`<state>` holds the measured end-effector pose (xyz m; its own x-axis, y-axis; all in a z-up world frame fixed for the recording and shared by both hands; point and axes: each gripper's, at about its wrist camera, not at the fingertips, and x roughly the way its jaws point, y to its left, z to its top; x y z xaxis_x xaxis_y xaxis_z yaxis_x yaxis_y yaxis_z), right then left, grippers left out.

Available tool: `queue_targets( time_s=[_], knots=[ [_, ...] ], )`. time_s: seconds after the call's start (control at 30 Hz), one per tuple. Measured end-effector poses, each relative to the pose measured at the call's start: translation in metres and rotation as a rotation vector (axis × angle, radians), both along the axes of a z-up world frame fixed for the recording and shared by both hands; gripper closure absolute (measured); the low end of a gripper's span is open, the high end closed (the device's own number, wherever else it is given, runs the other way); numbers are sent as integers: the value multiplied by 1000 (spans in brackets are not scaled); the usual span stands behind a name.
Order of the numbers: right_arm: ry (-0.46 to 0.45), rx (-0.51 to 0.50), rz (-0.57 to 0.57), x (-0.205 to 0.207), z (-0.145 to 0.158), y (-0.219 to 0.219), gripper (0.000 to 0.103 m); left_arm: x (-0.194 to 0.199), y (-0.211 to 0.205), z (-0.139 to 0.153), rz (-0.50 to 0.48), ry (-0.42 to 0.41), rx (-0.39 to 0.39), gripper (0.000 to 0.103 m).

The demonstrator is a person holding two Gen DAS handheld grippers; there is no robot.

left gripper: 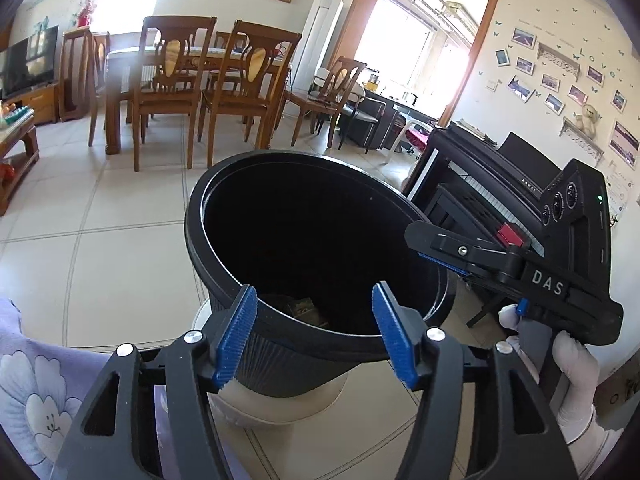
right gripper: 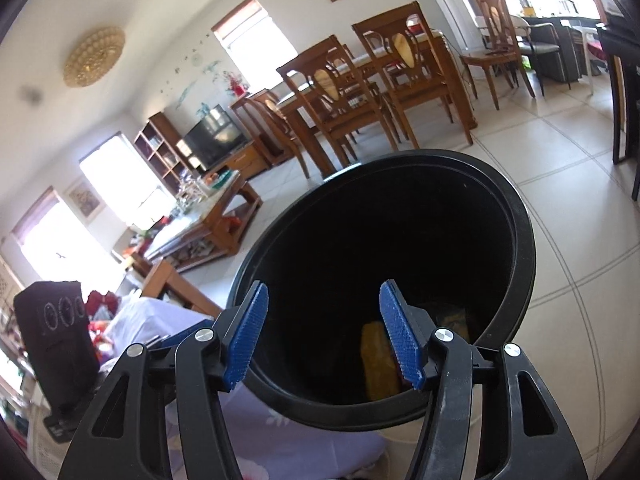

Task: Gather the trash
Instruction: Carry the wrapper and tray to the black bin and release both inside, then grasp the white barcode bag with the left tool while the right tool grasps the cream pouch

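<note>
Both grippers gape empty over the bin (left gripper: 320,216).
Left gripper (left gripper: 314,334) and right gripper (right gripper: 324,334) hold nothing; trash (right gripper: 378,364) in the dark bottom is hard to identify.

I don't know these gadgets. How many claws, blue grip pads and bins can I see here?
Claws: 2, the left claw and the right claw, both open
Blue pads: 4, two on each claw
Black bin: 1
Total: 7
</note>
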<state>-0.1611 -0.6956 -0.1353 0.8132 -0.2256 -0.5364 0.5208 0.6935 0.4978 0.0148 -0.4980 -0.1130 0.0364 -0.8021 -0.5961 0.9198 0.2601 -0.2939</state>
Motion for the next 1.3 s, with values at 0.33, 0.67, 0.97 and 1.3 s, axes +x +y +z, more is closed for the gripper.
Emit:
queue_targets(
  time_s=[0.33,0.67,0.97,1.3],
  knots=[
    [39,-133,194,45,25,82,44,26,127,39,213,-2,-131,31],
    [81,-94,655,145,29,242,35,81,354,69,731,-56,-162,10],
    [146,-82,894,206,24,388,22,140,497,32,1079,128,-58,6],
    [263,-100,907,230,2,419,22,181,512,-6,1051,259,15,5]
  ],
)
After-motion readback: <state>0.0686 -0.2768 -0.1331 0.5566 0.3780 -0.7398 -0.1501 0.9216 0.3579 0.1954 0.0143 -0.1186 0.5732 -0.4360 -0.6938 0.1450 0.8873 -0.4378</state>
